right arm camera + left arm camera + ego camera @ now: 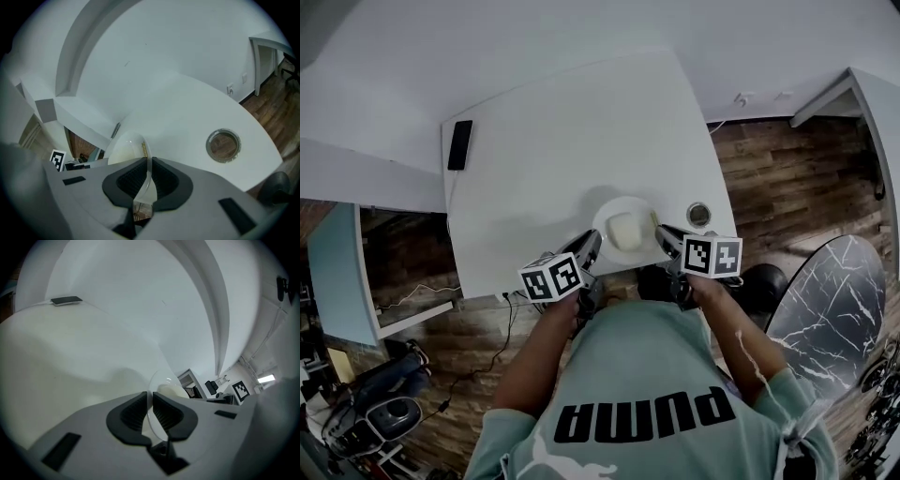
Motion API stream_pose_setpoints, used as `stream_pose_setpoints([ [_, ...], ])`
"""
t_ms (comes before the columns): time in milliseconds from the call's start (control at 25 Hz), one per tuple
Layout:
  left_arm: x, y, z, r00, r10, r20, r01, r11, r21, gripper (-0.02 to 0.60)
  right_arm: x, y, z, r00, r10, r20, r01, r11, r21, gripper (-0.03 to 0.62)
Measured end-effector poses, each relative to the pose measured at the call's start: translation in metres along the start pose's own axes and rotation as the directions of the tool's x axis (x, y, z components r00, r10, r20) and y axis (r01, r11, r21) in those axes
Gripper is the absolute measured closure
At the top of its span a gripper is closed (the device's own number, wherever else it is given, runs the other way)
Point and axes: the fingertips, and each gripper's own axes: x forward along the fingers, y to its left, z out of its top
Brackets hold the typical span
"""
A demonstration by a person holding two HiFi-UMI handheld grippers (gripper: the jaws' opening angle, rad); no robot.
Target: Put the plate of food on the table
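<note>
Plate: the white plate (612, 205) sat at the near edge of the table (544, 131), between the two grippers. Its far shadow fell on the tabletop. Whether its base touched the table could not be told.
Food: a pale, rounded block of food (625, 231) lay in the middle of the plate.
Left gripper: the left gripper (589, 246) was clamped on the plate's left rim. Its ribbed dark pads (132, 412) were drawn in to a thin gap with the rim pinched between them.
Right gripper: the right gripper (662, 234) gripped the plate's right rim in the same way. Its jaws were nearly together, and the thin rim ran straight down between the pads (165, 180).
Cable port: a round cable port (698, 215) was set in the tabletop just right of the plate, near the right gripper.
Dark device: a flat dark device (460, 144) lay at the far left corner of the table, well apart from the plate.
Floor: brown wood floor (787, 178) showed to the right of the table.
</note>
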Motion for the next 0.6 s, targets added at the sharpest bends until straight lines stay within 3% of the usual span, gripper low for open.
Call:
stream_pose_setpoints([
  [600, -0.095, -0.028, -0.066, 0.987, -0.162, 0.011, 0.16, 0.984, 0.083, 0.537, -0.082, 0.059, -0.093, 0.978, -0.065, 0.197, 0.06, 0.998, 0.029, 0.557],
])
